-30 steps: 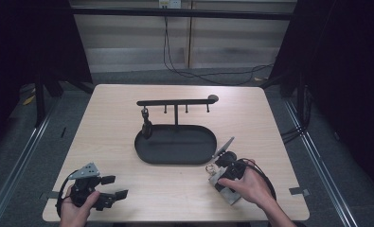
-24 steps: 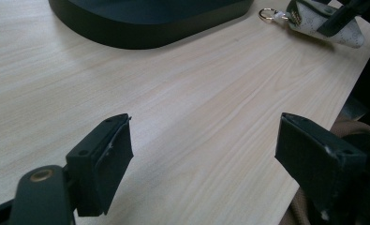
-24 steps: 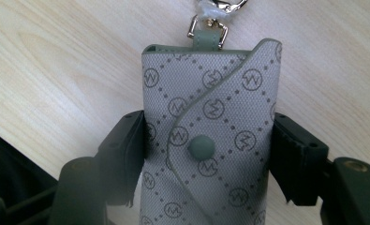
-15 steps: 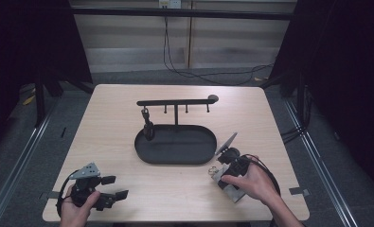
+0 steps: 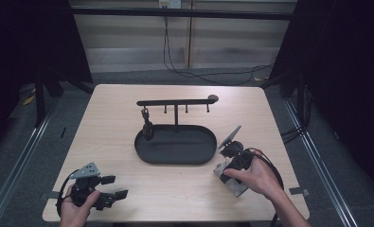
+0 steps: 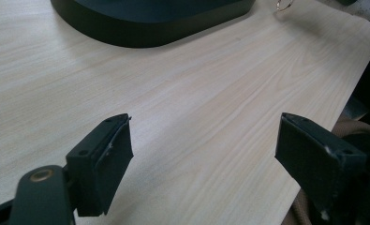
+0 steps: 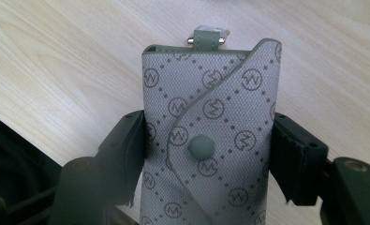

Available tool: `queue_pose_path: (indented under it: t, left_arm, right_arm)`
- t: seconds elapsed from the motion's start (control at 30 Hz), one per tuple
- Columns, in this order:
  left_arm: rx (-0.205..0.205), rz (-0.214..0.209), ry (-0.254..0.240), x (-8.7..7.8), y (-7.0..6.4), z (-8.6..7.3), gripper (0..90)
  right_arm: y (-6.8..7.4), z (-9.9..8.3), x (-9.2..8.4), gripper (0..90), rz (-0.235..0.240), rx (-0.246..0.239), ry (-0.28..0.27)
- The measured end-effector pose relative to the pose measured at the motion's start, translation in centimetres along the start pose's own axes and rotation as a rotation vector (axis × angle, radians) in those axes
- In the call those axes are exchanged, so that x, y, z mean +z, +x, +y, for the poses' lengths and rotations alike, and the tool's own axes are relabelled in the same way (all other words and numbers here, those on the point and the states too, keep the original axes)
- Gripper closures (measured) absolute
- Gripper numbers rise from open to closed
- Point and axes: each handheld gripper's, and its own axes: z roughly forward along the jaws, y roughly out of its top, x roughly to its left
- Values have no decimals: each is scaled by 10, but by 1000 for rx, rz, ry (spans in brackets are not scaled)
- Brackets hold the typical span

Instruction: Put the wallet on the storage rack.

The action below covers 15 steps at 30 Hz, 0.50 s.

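Right claw (image 7: pixel 206 154) clamping a grey patterned key pouch (image 7: pixel 210 136) — keeping it pinched, aiming its ring at the stand's hooks (image 5: pixel 175 105); left claw (image 6: pixel 203 154) gaping, empty.

The high view looks forward and down over the whole table (image 5: pixel 128 118); each gripper view rides close, low over the wood. The left gripper view shares the black tray (image 6: pixel 150 23) with the high view.
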Motion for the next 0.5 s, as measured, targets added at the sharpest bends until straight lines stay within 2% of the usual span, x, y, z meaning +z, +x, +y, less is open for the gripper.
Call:
queue_pose_path:
  t: [0.07,0.27,0.5]
  left_arm:
    - [-2,-12,5,1,-1,0,185]
    - [-10,-7,2,1,0,0,185]
    - [-18,-10,5,2,1,0,185]
  right_arm:
    - [-1,1,-2,339,-2,-5,-3]
    - [-6,8,-8,339,4,6,-13]
    - [-9,13,-18,339,4,7,-52]
